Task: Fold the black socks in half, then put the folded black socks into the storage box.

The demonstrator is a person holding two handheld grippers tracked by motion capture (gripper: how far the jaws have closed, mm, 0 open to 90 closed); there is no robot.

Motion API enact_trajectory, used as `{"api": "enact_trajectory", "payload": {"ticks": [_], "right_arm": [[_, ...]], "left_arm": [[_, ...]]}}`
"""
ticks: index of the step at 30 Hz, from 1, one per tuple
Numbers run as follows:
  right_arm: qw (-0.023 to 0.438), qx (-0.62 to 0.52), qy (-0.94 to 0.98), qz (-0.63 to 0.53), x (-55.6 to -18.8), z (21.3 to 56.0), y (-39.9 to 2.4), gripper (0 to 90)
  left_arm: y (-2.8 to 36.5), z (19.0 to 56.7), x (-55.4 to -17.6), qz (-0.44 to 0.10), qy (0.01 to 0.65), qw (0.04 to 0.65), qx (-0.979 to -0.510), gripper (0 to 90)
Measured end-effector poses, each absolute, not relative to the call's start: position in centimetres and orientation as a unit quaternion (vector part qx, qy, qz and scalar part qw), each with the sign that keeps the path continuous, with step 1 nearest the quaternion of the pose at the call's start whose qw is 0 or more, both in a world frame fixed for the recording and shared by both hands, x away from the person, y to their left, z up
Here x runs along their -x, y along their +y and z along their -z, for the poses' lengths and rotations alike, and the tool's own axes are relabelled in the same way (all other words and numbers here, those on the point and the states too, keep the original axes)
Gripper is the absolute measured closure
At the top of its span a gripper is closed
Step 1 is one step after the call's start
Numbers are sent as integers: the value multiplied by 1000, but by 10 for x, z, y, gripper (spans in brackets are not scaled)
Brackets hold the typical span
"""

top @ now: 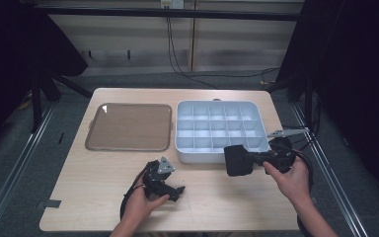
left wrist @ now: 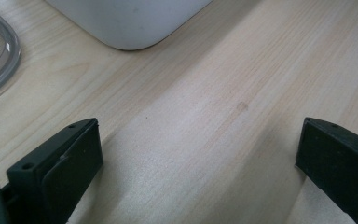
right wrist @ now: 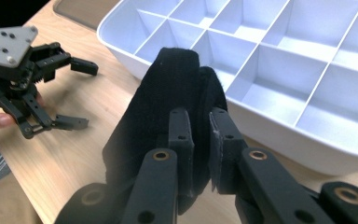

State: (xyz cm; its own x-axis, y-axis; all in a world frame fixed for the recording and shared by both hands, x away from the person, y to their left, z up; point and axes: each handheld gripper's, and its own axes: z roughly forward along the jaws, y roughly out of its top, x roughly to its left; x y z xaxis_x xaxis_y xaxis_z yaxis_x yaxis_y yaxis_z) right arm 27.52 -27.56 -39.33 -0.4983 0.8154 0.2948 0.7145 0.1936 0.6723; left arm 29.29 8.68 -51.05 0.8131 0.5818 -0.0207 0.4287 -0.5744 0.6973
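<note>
We keep the right gripper (right wrist: 200,140) clamped on the black cloth (right wrist: 168,93), lift it clear of the tray's (top: 185,155) rim, and aim for one compartment; left gripper (top: 170,185) rests open.

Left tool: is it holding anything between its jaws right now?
No. In the left gripper view the left tool has its jaws standing wide apart, with bare wooden table between them.
</note>
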Motion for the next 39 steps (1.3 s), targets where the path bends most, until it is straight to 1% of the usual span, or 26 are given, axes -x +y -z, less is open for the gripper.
{"api": "enact_trajectory", "payload": {"ticks": [7, 20, 32, 39], "right_arm": [[75, -500, 766, -398, -281, 380, -282, 810], [89, -517, 758, -389, -295, 368, -294, 810], [87, -531, 749, -386, -304, 372, -303, 810], [93, -535, 745, -387, -307, 369, -309, 809]], "left_arm": [[87, 510, -293, -106, 287, 361, -881, 0], [87, 510, -293, -106, 287, 361, -881, 0], [87, 510, -294, -110, 285, 361, -881, 0], [87, 511, -295, -105, 287, 363, -880, 0]]}}
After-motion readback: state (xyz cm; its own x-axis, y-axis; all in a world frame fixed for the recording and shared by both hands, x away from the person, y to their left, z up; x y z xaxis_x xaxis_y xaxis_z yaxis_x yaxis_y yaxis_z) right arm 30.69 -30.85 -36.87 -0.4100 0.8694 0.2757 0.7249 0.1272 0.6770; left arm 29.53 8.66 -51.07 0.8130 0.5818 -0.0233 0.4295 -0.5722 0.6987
